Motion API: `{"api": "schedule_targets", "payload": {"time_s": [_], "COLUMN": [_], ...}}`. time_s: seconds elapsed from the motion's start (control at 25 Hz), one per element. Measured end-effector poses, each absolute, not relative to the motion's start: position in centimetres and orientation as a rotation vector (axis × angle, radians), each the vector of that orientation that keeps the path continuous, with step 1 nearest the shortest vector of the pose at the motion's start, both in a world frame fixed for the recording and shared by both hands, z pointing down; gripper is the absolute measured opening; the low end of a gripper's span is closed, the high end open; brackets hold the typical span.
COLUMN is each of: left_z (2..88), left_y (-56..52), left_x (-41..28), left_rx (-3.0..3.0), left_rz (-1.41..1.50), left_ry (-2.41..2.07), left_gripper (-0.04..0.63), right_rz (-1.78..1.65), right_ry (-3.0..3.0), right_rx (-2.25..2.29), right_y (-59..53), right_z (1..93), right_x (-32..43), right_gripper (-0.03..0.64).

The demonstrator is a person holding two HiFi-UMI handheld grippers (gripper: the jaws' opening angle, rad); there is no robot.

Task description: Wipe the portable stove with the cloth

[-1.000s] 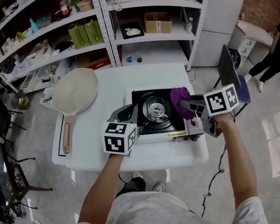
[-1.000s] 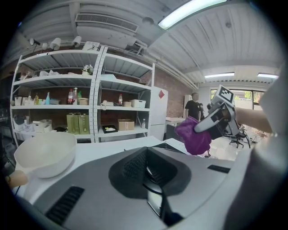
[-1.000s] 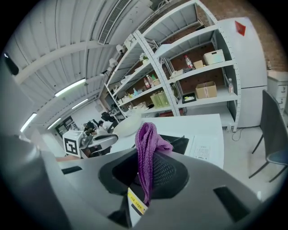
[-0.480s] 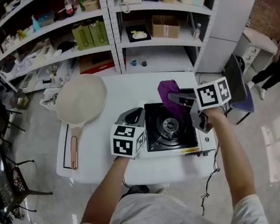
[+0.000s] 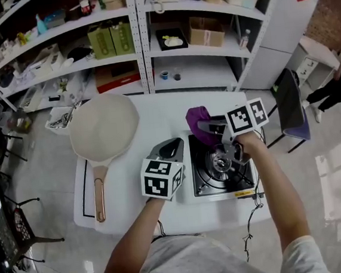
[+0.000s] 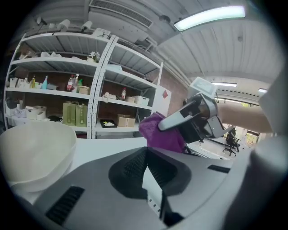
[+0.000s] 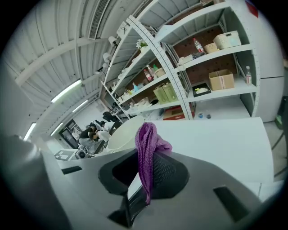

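The jaws of the left gripper (image 5: 169, 146) are pressed together on nothing, just left of the portable stove (image 5: 206, 186). Those of the right gripper (image 5: 208, 126) pinch a narrow fold of the purple cloth (image 7: 146, 148), which hangs above the stove's far left corner. That thin hold may slip if the cloth snags on the burner (image 5: 221, 161) supports, and the unbraced stove could slide under a firm stroke.

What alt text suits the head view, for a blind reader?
The right gripper, shut on a purple cloth, holds it at the far edge of a portable stove on a table. The left gripper is beside the stove.
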State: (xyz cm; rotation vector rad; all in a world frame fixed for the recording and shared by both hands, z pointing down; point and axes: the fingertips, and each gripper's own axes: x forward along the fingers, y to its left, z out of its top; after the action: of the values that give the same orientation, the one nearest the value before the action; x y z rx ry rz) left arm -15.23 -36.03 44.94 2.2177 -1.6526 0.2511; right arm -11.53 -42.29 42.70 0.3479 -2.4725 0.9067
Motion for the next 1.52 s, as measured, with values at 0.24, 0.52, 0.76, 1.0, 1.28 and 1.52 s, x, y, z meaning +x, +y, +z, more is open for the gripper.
{"api": "schedule_targets", "payload": {"time_s": [0.24, 0.52, 0.76, 1.0, 1.28, 1.52], "left_z": [45.7, 46.2, 45.9, 45.5, 45.4, 45.6], "left_y": [-36.1, -36.3, -36.7, -37.1, -37.1, -37.0], "left_x": [-15.0, -14.5, -13.7, -12.4, -11.4, -11.5], "left_rx": [2.239, 2.231, 2.204, 2.174, 2.131, 2.087], "left_rz": [0.244, 0.249, 0.264, 0.297, 0.339, 0.354], "left_ry": [-1.579, -1.578, -1.638, -1.718, -1.790, -1.860], "left_gripper": [0.003, 0.003, 0.003, 0.003, 0.002, 0.003], "right_rz": [0.986, 0.941, 0.884, 0.809, 0.755, 0.739], "right_ry": [-2.391, -2.328, -2.326, -2.311, -2.298, -2.309], "right_rx": [0.419, 0.426, 0.392, 0.329, 0.269, 0.248], "right_y": [-43.0, -43.2, -44.0, -44.6, -45.2, -46.2], "right_z": [44.8, 45.9, 45.9, 45.9, 46.0, 46.4], "right_x": [-11.2, -9.1, -7.4, -5.5, -3.2, -1.8], "right_gripper": [0.058, 0.058, 0.058, 0.058, 0.058, 0.058]}}
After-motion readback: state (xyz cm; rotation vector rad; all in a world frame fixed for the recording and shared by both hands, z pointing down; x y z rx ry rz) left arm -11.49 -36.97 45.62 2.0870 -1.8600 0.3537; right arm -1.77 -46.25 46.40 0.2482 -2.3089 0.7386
